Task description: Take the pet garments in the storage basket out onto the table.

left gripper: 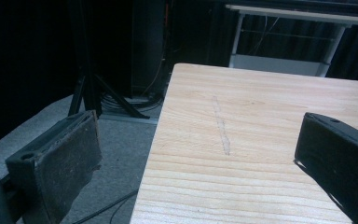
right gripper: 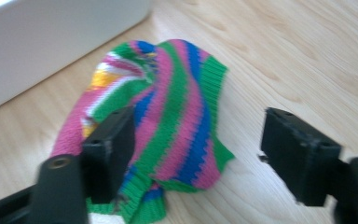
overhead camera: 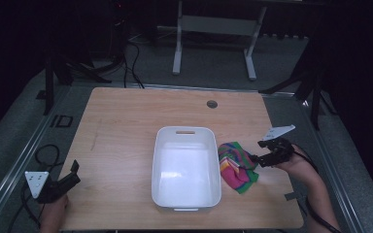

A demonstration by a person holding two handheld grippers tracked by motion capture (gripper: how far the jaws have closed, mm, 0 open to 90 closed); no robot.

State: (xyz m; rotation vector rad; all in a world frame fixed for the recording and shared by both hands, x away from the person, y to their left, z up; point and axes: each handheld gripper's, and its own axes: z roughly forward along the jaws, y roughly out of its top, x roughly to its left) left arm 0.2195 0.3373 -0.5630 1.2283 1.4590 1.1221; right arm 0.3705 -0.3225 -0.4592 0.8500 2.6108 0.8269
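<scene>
Right tongs [right gripper: 198, 154], jaws wide, straddle the striped cloth [right gripper: 168, 116] at frame centre; left tongs [left gripper: 200, 158] gape wide over the desk [left gripper: 261, 116] edge.

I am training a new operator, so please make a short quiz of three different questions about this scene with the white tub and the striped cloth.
1. True or false: the white plastic tub has something inside it.
2. Which gripper is next to the striped knitted cloth? A) left gripper B) right gripper
3. Fill in: the left gripper hovers at the table's near-left ____.

Key:
1. False; its inside looks bare.
2. B; the right gripper is open, one jaw over the cloth and one over bare wood.
3. Corner; its jaws are open with nothing between them.
</scene>
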